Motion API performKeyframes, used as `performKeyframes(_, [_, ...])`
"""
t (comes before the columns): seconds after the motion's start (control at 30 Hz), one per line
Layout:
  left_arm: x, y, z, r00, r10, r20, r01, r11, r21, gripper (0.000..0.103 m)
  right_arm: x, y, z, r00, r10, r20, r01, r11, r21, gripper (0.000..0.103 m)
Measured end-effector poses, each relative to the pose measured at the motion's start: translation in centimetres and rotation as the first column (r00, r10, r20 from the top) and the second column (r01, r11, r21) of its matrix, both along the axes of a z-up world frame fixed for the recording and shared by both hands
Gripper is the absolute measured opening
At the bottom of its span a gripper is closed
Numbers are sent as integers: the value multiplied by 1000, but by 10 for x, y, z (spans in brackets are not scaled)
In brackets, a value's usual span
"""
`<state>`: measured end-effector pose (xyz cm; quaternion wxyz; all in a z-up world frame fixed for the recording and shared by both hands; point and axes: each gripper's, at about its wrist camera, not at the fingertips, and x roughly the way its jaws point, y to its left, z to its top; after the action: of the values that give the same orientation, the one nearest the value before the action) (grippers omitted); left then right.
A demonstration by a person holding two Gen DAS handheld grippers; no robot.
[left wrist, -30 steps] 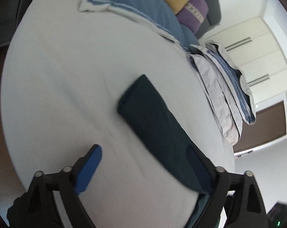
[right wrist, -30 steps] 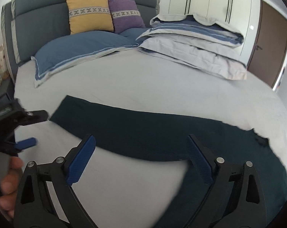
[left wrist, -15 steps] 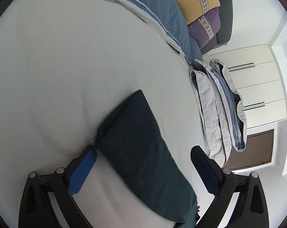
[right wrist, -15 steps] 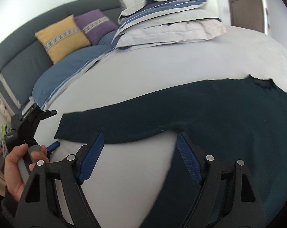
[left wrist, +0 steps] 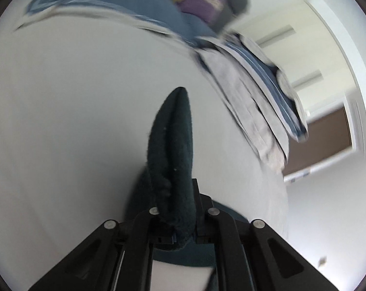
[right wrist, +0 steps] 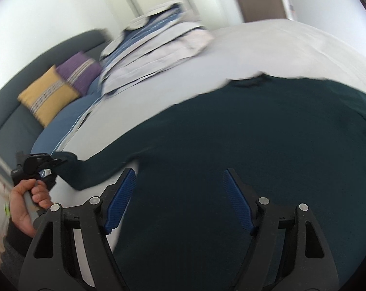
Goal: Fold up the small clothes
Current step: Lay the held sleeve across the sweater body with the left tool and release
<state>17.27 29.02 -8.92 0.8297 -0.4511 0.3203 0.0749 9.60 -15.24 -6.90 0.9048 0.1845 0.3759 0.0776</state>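
A dark teal sweater (right wrist: pixel 243 145) lies spread on the pale bed sheet (right wrist: pixel 267 46). Its long sleeve (left wrist: pixel 173 150) stands up pinched between the jaws of my left gripper (left wrist: pixel 180 228), which is shut on the cuff end. In the right wrist view the same left gripper (right wrist: pixel 41 163) shows at far left, held by a hand (right wrist: pixel 27 206), gripping the sleeve tip (right wrist: pixel 69 161). My right gripper (right wrist: pixel 179 198) hovers over the sweater's body near the armpit; its jaws are closing, the blue pads (right wrist: pixel 121 198) still wide apart and not pressing the cloth.
A stack of folded grey and blue bedding (right wrist: pixel 154 41) lies at the far side of the bed. Yellow (right wrist: pixel 47 94) and purple (right wrist: pixel 78 70) cushions and a blue pillow (left wrist: pixel 124 2) rest against the dark headboard. Wardrobe doors (left wrist: pixel 297 55) and a brown door (left wrist: pixel 326 143) stand beyond.
The left gripper closed on the sleeve end and lifted it off the sheet. The right gripper swept right along the sweater onto its body, rolling, with its jaws narrowing.
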Motion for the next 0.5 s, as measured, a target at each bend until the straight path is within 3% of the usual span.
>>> performKeyframes(0.07, [19, -49, 21, 994, -104, 17, 102, 991, 90, 8, -12, -37, -6, 998, -61, -10, 61, 998, 25, 73])
performKeyframes(0.13, [35, -103, 36, 977, -213, 21, 206, 963, 171, 8, -23, -72, -12, 992, -125, -19, 126, 991, 45, 73])
performKeyframes(0.23, [55, -201, 49, 921, -390, -4, 374, 881, 290, 8, -37, -121, -21, 978, -209, -26, 210, 975, 71, 73])
performKeyframes(0.37, [63, -325, 37, 820, -568, -75, 546, 735, 402, 9, -52, -175, -29, 955, -296, -29, 297, 951, 87, 73])
performKeyframes(0.43, [64, -372, 17, 761, -631, -150, 624, 650, 433, 23, -55, -200, -37, 946, -320, -53, 324, 942, 88, 73])
performKeyframes(0.5, [63, -403, -5, 707, -668, -233, 691, 582, 429, 59, -55, -218, -43, 938, -337, -77, 344, 935, 93, 73])
